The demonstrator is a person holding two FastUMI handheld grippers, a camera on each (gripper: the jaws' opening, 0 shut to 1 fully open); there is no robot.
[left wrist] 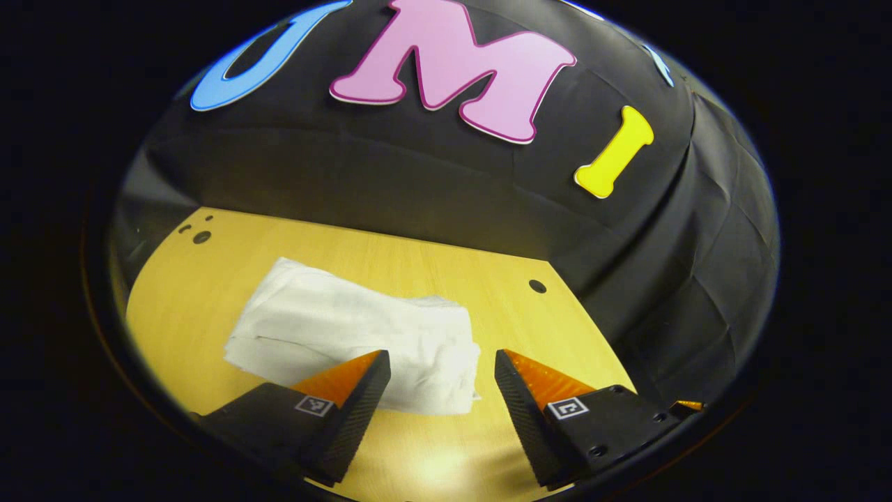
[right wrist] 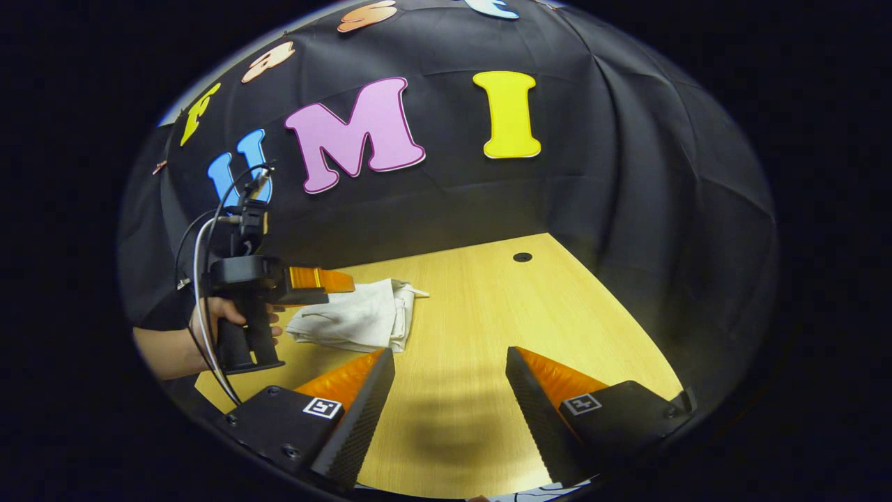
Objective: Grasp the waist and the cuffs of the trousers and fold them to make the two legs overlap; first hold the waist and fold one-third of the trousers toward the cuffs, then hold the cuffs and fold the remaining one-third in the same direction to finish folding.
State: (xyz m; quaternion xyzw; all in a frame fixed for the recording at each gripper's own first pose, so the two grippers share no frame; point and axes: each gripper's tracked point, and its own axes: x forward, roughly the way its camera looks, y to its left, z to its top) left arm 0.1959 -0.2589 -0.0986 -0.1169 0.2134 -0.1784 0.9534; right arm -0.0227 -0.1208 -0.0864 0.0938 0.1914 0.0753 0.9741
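Two tongs, both gaping and empty; left tongs (left wrist: 440,362) hovering just over the near edge of the trousers (left wrist: 355,338), already a compact white bundle, so likely let go after the last fold; right tongs (right wrist: 449,359) well apart, above bare table (right wrist: 488,314); black cloth wall behind.

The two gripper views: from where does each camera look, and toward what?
Left gripper view: rides on the left claw, open, looking down at the folded white trousers on the wooden table.
Right gripper view: rides on the right claw, open above bare table; a hand holds the left claw.
Shared: trousers, table.
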